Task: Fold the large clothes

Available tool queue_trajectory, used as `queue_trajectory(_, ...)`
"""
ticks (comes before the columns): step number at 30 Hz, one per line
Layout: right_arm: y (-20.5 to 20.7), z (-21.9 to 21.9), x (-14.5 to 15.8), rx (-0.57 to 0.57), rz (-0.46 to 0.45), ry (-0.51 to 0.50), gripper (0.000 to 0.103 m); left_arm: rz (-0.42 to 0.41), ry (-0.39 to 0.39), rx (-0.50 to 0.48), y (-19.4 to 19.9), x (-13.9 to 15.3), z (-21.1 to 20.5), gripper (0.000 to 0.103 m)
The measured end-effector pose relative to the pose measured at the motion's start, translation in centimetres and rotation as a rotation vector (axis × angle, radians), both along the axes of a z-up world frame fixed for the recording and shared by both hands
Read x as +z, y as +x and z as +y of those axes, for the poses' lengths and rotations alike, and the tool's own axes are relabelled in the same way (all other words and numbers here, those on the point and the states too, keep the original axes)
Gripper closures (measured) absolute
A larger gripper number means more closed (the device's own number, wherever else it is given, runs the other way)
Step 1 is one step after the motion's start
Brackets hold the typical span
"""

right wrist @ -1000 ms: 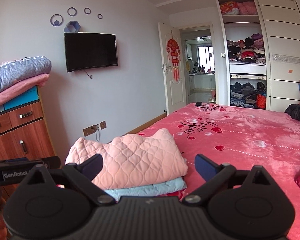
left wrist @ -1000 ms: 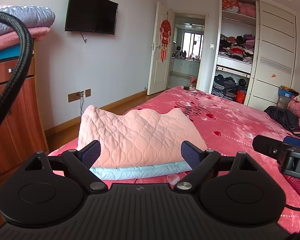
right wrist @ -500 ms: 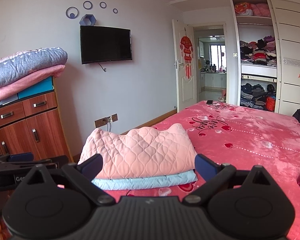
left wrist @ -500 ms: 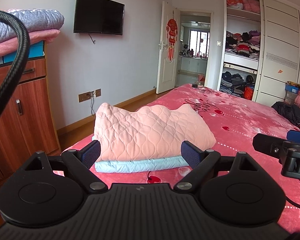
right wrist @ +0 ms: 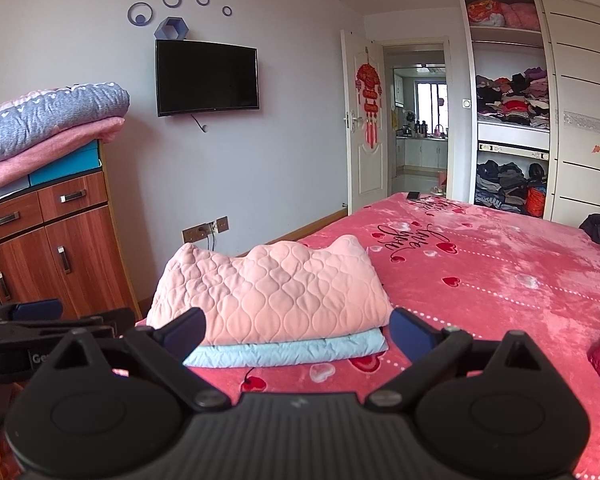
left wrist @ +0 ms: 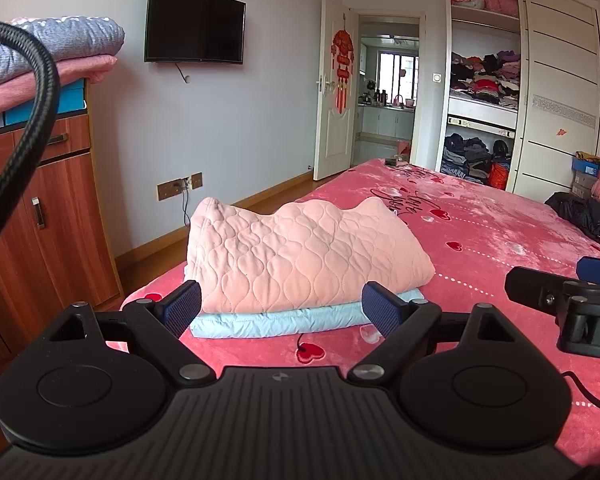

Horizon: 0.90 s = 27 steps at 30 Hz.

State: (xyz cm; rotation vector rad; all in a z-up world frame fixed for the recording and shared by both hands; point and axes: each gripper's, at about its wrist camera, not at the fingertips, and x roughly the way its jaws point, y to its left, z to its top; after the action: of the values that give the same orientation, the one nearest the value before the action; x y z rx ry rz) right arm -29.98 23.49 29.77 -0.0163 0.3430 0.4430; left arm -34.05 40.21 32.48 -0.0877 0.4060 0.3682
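Observation:
A folded pink quilted garment (left wrist: pixel 300 256) lies on top of a folded light blue one (left wrist: pixel 284 320) near the corner of the pink bed (left wrist: pixel 480 240). It also shows in the right wrist view (right wrist: pixel 272 292), on the blue one (right wrist: pixel 288 352). My left gripper (left wrist: pixel 282 308) is open and empty, held a short way back from the stack. My right gripper (right wrist: pixel 298 330) is open and empty too, just in front of the stack. The right gripper shows at the right edge of the left wrist view (left wrist: pixel 572 304).
A wooden dresser (right wrist: pixel 48 248) with folded blankets (right wrist: pixel 52 120) stands left of the bed. A TV (right wrist: pixel 206 76) hangs on the wall. An open wardrobe (right wrist: pixel 508 128) and a doorway (right wrist: pixel 420 120) are at the far end. Dark clothes (left wrist: pixel 580 212) lie at the bed's right.
Both grippers have pulled back and risen from the stack, so it looks smaller and lower. Both stayed open. The stack has not moved.

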Motion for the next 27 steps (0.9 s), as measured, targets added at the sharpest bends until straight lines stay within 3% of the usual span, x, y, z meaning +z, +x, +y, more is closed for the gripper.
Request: queue_trajectory(27, 1.8, 0.0, -4.6, -0.022, 0.063, -0.054, 0.005, 0.053, 0.057, 0.003, 1.4, -2.4, -0.8, 0.000)
